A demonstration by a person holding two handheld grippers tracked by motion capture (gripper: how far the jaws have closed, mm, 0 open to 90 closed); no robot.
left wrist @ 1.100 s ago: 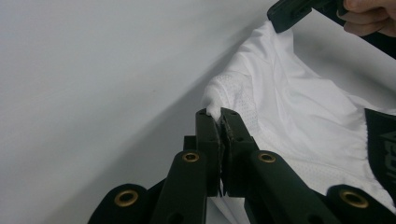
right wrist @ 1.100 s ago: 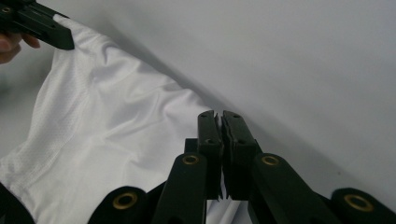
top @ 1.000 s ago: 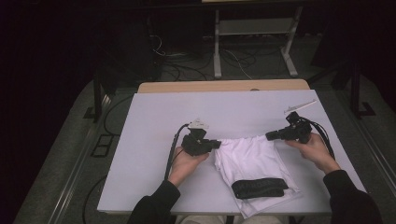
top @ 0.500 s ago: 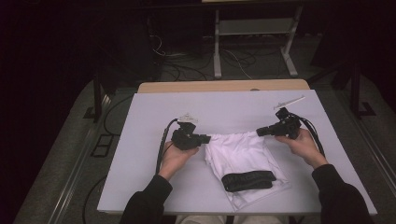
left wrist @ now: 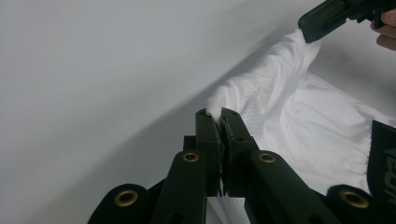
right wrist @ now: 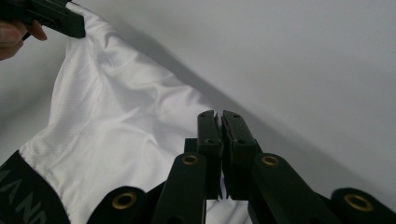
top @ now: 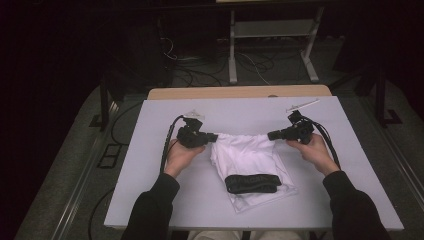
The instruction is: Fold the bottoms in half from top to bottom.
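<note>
On the desk (top: 150, 165), the white garment (top: 247, 155) lay spread near the front edge, its black waistband (top: 251, 183) at the side nearest me. My left tool (top: 214, 137) was pressed together on the garment's far left corner, a fold of mesh cloth caught between the jaws. My right tool (top: 272, 135) was likewise closed, pinching the far right corner. Between both tools the far hem hung taut.
</note>
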